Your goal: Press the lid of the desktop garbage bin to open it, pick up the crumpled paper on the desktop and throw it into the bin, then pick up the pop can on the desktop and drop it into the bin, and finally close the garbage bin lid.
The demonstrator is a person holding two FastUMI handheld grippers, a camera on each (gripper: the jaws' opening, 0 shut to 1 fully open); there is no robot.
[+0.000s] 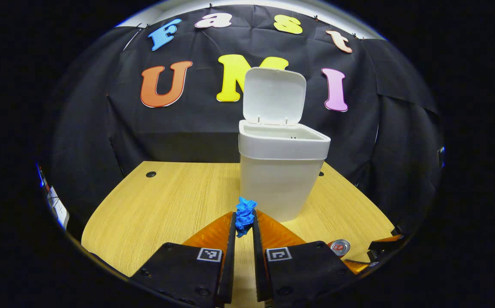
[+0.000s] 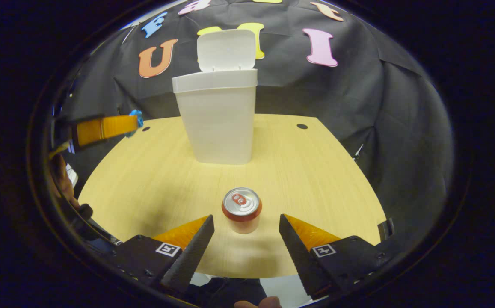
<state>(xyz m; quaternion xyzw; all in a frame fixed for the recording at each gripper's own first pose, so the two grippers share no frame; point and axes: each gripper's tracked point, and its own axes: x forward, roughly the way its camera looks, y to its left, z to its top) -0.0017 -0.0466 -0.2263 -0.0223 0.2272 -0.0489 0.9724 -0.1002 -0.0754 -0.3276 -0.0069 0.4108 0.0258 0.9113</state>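
The white garbage bin stands on the wooden desk with its lid flipped upright, open. My left gripper is shut on the blue crumpled paper, held above the desk just in front of the bin. In the right gripper view the bin stands at the back, and the left gripper with the paper hangs at the far left. The red pop can stands upright on the desk, just ahead of my open right gripper. The can's top also peeks out at lower right in the left gripper view.
The wooden desk has a rounded front edge and small dark cable holes near the back. Black cloth walls close in the desk behind and at the sides. A person's hand shows at the left edge.
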